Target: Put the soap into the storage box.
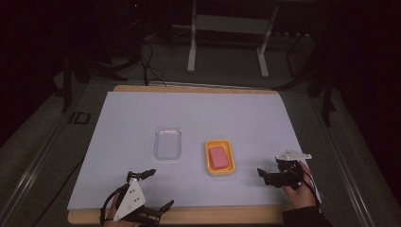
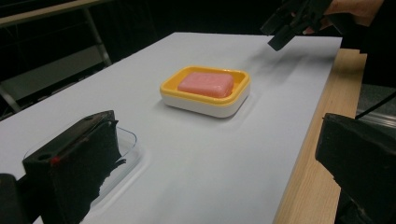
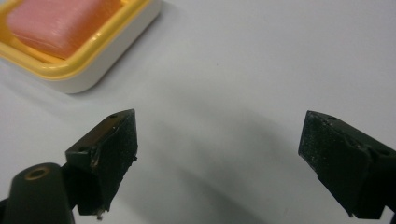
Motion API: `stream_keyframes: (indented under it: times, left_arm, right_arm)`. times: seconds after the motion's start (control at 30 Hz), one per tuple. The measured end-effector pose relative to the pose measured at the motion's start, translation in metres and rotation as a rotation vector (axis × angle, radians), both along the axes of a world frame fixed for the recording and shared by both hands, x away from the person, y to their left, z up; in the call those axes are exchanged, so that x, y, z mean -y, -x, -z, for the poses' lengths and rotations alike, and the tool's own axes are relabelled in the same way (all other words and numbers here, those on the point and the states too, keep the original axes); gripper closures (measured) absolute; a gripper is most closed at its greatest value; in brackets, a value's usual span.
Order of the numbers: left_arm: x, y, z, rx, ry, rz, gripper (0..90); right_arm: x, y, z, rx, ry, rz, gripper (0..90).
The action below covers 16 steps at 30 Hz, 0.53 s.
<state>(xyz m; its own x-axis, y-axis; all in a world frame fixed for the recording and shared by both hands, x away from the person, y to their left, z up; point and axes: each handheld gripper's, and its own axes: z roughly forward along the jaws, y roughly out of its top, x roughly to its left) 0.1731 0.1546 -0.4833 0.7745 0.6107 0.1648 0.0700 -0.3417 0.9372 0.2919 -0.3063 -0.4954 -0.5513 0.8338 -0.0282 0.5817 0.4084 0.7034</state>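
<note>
A pink soap bar [image 1: 218, 156] lies in a yellow soap dish [image 1: 220, 171] with a white base, right of the white sheet's middle. A clear plastic lid or tray [image 1: 167, 143] lies flat just left of it. My left gripper [image 1: 160, 189] is at the near left edge, open, with nothing between its jaws. My right gripper [image 1: 263, 176] is right of the dish, open and empty, pointing toward it. The left gripper view has the dish [image 2: 201, 101], the soap [image 2: 205, 83], the clear tray [image 2: 130, 139] and the right gripper [image 2: 284, 29] farther off. The dish's corner [image 3: 95, 49] and the soap [image 3: 56, 23] sit at the upper left of the right gripper view.
The white sheet [image 1: 198, 113] covers a wooden table [image 1: 213, 215] whose bare edge runs along the near side. Behind the table, a white stand's legs [image 1: 191, 52] and cables lie on a dark floor.
</note>
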Motion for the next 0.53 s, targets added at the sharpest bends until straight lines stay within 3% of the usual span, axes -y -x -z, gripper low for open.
stream_keyframes:
  times: [0.53]
  left_arm:
    - [0.0009, 0.001, -0.0004, 0.005, -0.005, 0.007, 0.4]
  right_arm:
    - [0.0027, -0.0005, 0.0046, 0.003, -0.015, -0.003, 11.6]
